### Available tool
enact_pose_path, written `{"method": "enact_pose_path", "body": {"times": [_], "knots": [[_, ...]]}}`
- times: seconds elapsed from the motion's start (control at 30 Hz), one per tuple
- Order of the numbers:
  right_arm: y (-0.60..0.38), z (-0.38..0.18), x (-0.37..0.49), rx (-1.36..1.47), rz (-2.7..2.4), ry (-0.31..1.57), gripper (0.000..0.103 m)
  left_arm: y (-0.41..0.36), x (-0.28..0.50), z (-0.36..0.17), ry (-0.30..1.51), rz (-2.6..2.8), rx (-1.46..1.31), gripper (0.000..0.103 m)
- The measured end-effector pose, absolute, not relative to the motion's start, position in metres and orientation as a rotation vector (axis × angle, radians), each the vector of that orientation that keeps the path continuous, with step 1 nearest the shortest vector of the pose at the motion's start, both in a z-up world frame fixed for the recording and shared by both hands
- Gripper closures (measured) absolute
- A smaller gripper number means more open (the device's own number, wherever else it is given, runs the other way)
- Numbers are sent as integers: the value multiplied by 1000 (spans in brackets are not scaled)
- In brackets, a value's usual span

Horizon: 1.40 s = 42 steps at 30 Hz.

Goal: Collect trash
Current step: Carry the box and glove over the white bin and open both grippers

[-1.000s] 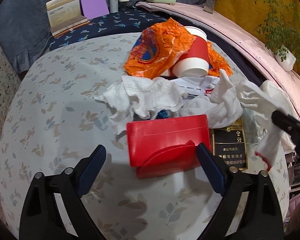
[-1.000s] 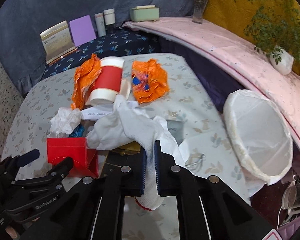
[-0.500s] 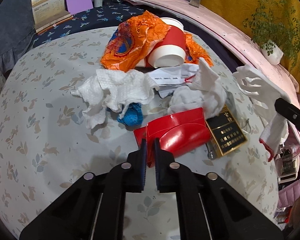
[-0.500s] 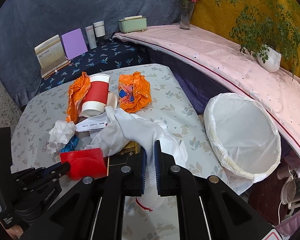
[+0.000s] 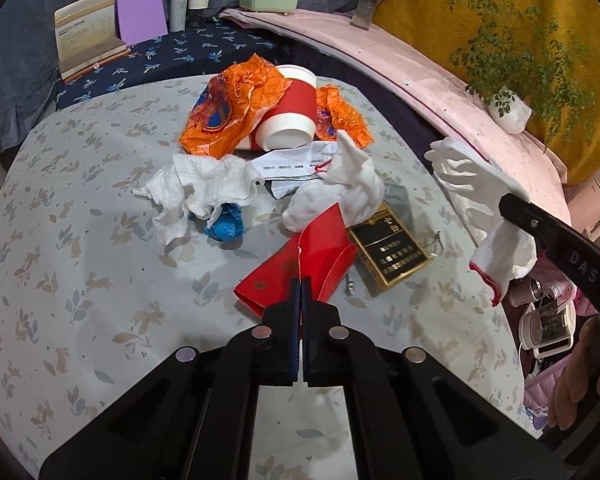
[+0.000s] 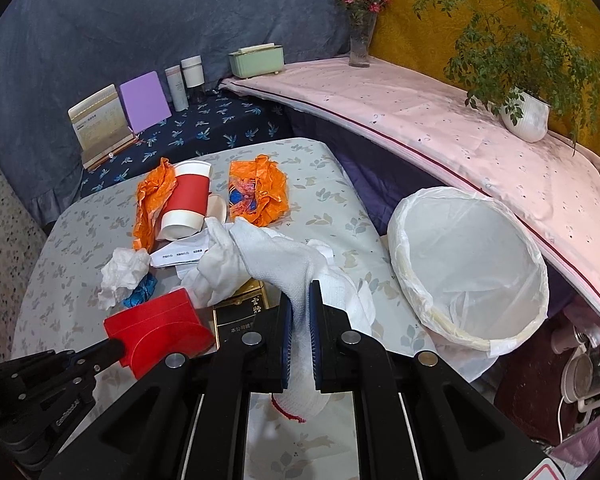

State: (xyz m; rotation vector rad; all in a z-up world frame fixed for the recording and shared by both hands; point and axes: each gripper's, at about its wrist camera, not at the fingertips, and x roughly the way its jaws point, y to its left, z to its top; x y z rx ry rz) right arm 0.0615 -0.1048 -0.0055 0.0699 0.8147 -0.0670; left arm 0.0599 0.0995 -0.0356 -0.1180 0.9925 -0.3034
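Note:
My left gripper (image 5: 300, 285) pinches the near edge of a red cardboard box (image 5: 308, 252), its jaws still closing the last bit; the box tilts up off the floral table (image 5: 80, 240). The right wrist view shows the same box (image 6: 160, 326) at lower left. My right gripper (image 6: 300, 314) is shut on the cuff of a white glove (image 6: 276, 258), which hangs above the table (image 6: 328, 200). In the left wrist view that glove (image 5: 472, 176) dangles at the right. A bin with a white liner (image 6: 404, 216) stands beside the table's right edge.
On the table lie orange wrappers (image 5: 228, 108), a red-and-white paper cup (image 5: 292, 120), a crumpled tissue (image 5: 196, 184), a blue scrap (image 5: 226, 226), a second white glove (image 5: 340, 192), a receipt (image 5: 292, 162) and a black-and-gold pack (image 5: 392, 252). A pink-covered ledge (image 6: 440, 120) carries a potted plant (image 6: 524, 112).
The left gripper's jaws closed on the red box, crushed it flat and lifted its near edge. The right gripper rose with the glove, and the bin came further into view.

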Motion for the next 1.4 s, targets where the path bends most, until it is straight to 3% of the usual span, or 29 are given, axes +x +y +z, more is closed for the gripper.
{"method": "enact_pose_path", "body": {"times": [0.37, 0.77, 1.4], "knots": [[-128, 15, 45, 98, -92, 755, 95, 78, 47, 8, 896, -351, -94, 103], [-189, 29, 35, 136, -182, 706, 95, -7, 51, 41, 818, -494, -13, 103], [-302, 1, 60, 219, -354, 744, 95, -150, 96, 37, 807, -712, 51, 103]]}}
